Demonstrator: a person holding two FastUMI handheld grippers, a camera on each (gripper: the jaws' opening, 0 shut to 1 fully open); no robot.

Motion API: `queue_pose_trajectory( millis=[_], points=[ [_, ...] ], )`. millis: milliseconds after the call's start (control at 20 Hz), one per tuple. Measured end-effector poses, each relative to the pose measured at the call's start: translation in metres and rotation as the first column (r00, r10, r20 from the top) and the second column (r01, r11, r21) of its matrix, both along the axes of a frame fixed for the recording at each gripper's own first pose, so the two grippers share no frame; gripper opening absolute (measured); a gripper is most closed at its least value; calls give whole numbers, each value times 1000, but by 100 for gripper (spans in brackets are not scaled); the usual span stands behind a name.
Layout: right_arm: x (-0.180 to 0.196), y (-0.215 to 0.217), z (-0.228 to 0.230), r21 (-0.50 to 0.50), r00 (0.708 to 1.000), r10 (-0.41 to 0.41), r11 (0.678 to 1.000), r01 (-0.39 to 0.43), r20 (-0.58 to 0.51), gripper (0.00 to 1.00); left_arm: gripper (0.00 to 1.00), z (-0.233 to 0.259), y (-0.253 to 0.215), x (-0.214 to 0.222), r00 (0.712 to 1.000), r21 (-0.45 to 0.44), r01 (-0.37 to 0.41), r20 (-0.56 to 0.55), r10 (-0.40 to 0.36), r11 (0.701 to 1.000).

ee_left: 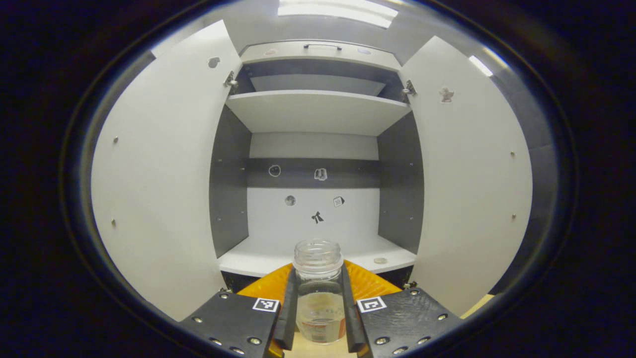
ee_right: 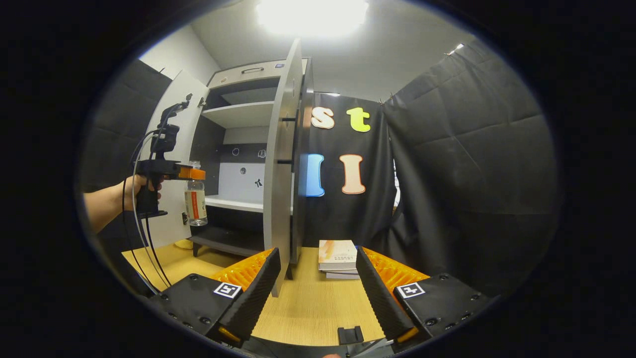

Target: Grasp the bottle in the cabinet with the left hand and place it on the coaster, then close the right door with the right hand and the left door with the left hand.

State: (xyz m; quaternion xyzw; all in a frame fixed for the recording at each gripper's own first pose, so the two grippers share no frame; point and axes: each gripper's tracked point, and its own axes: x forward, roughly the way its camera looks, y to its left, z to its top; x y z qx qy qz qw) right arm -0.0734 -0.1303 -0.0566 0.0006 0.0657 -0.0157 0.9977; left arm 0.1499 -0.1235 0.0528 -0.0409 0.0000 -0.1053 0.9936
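While the left tongs (ee_left: 318, 308) pinch the clear lidless glass bottle (ee_left: 318, 291) by its sides, clear of the grey-and-white cabinet (ee_left: 318, 112) for carrying to the coaster, the right tongs (ee_right: 314, 293) wait spread beside the right door (ee_right: 280, 164).

In the left gripper view the clear glass bottle (ee_left: 318, 291) stands upright between the left gripper's (ee_left: 318, 318) two fingers, in front of the open two-door cabinet (ee_left: 316, 112), whose left door (ee_left: 159, 189) and right door (ee_left: 469, 174) swing out to either side of it. In the right gripper view the same bottle hangs in the air before the cabinet's lower shelf (ee_right: 233, 203) — held off to the left by a hand (ee_right: 133, 191) — while the right gripper (ee_right: 313, 288) sits low over the wooden table (ee_right: 308, 308). The right door's edge stands just beyond its fingers, and a stack of books (ee_right: 338, 258) lies on the table to the right of that door, before the booth's cloth wall (ee_right: 447, 164).
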Motion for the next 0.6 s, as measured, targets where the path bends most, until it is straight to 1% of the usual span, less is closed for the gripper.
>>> queue_pose_trajectory(
  millis=[50, 100, 300, 600],
  points=[
    [-1, 0, 1, 11, 1000, 1, 1000, -1, 5, 96, 42, -8, -1, -4, 1000, -1, -2, -7, 2, 1000],
    [-2, 0, 3, 17, 1000, 4, 1000, -4, 10, 97, 42, -15, -1, -7, 1000, -2, -6, -17, 6, 1000],
    [-5, -1, -2, 0, 1000, 18, 1000, -18, 3, 97, 42, -39, -1, -18, 999, 5, -19, -26, 19, 1000],
    [-8, 4, -8, 2, 999, 38, 999, -38, -9, 97, 42, -79, -3, -35, 999, 11, -21, -39, 22, 1000]
  ],
)
